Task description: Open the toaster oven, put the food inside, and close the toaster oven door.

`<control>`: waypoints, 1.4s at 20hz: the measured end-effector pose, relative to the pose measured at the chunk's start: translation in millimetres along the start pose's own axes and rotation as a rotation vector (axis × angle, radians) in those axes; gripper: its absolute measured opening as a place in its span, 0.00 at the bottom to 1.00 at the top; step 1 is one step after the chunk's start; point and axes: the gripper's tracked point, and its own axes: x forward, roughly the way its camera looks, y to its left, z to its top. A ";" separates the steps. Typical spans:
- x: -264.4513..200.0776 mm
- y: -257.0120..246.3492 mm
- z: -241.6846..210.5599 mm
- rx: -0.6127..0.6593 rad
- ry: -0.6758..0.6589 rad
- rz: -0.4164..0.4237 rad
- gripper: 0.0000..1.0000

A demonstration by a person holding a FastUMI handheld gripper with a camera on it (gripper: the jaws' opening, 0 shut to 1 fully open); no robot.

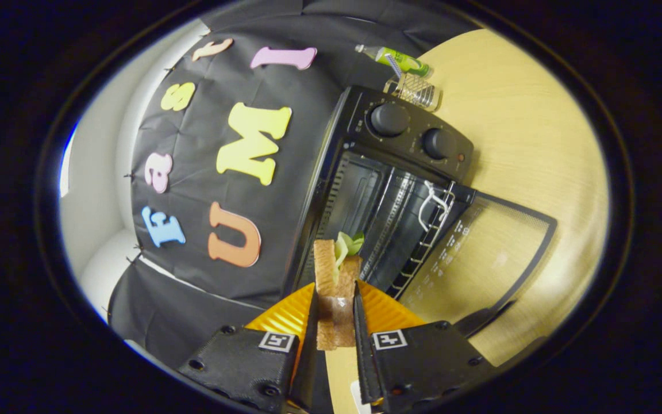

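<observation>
My gripper (334, 307) is shut on a sandwich (334, 276) of brown bread with green lettuce poking out at its far end. The view is rolled, so the black toaster oven (400, 172) appears tipped on its side just beyond the sandwich. Its glass door (480, 253) hangs fully open, flat over the wooden table (526, 126). Inside the dark cavity I see the wire rack (417, 230) and a white rack handle (434, 204). Two black knobs (389, 119) sit on the control panel. The sandwich's far end is at the mouth of the cavity.
Past the oven on the table stand a clear ribbed glass (414, 92) and a green tube (403, 59). The black cloth wall (222, 241) runs behind the oven, with a white wall beyond it.
</observation>
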 end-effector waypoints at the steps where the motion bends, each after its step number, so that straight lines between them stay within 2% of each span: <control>1: 9.1 -5.7 10.0 0.020 -0.064 -0.017 0.36; 3: 28.0 -19.1 20.2 0.020 -0.123 -0.051 0.36; 10: 89.4 -21.3 15.1 -0.080 -0.033 -0.069 0.38; 11: 95.1 -29.3 18.4 -0.068 -0.024 -0.093 0.39; 15: 109.7 -31.0 25.7 -0.018 0.032 -0.073 0.42; 18: 111.8 -36.2 14.9 -0.185 0.107 -0.127 0.45; 20: 110.1 -36.7 9.4 -0.353 0.128 -0.150 0.53; 23: 112.9 -36.4 -0.1 -0.539 0.134 -0.162 0.77; 26: 109.3 -45.2 -5.0 -0.773 0.139 -0.222 0.97; 28: 104.8 -47.1 -9.1 -0.880 0.145 -0.255 0.98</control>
